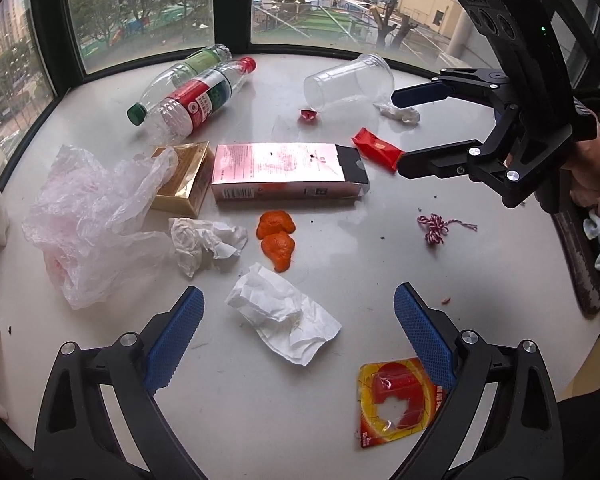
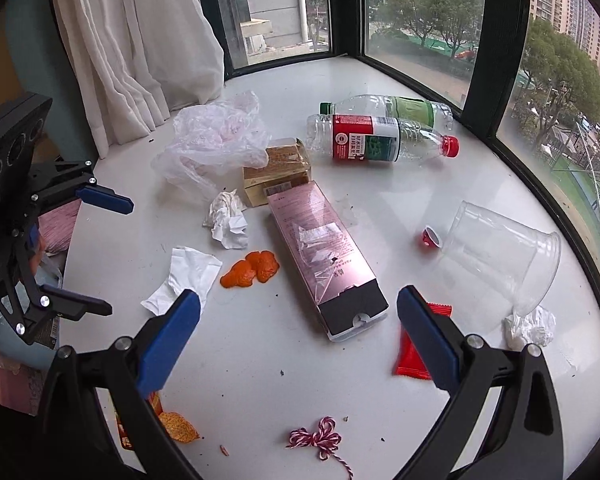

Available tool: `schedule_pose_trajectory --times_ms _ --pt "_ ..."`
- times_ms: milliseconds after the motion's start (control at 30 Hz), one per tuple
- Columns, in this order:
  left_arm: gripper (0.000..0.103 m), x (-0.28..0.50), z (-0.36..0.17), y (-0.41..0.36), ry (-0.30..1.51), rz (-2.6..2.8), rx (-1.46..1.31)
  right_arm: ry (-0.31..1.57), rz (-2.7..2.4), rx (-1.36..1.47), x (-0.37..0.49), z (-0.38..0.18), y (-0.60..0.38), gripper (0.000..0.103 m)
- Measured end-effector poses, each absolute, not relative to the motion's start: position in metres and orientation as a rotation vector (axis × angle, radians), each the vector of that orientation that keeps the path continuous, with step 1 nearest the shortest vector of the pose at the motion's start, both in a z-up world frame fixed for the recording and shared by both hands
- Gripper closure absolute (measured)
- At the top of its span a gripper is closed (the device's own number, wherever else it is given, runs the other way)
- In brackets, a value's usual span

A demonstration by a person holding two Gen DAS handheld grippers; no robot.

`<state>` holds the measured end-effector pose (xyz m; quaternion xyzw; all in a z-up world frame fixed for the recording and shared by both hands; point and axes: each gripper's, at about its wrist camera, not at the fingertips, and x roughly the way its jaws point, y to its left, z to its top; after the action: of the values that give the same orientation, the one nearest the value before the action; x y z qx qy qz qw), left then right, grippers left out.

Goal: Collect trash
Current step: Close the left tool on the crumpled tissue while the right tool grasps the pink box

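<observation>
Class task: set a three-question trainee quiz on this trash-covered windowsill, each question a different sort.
1. True or false: the clear plastic cup stands upright.
2. Which lies nearest between the left gripper fingers? A white tissue B pink box C red-capped bottle
3. Fill in: the orange peel lies just in front of the pink ____.

Key: 1 false, it lies on its side. 2 A. 3 box.

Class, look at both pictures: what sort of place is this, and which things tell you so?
Probably a bay-window sill in a high-rise flat: angled windows look down on tower blocks, a white curtain hangs beside them, and household trash litters the white sill.
</observation>
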<state>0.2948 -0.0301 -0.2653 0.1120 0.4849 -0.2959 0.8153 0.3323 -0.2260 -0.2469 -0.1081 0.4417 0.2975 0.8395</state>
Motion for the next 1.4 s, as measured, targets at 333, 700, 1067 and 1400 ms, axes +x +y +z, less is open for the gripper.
schedule_pose_trajectory --times_ms 333,700,1067,1400 --pt "0.024 0.319 -0.306 -0.022 1.096 -0.609 0.197 1.004 0.685 -0.285 0.38 -0.292 -0.213 0.007" --pt "0.047 0.331 -0.333 -0.02 1.12 -0.593 0.171 1.0 0.729 -0.346 0.392 -0.309 -0.196 0.007" --pt "0.089 0.325 -0.341 -0.022 1.13 -0.57 0.178 1.007 0.744 -0.376 0.395 -0.317 -0.187 0.015" --pt "0.091 0.328 -0.333 -0.023 1.126 -0.568 0.158 1.011 0.728 -0.415 0.401 -0.322 -0.182 0.043"
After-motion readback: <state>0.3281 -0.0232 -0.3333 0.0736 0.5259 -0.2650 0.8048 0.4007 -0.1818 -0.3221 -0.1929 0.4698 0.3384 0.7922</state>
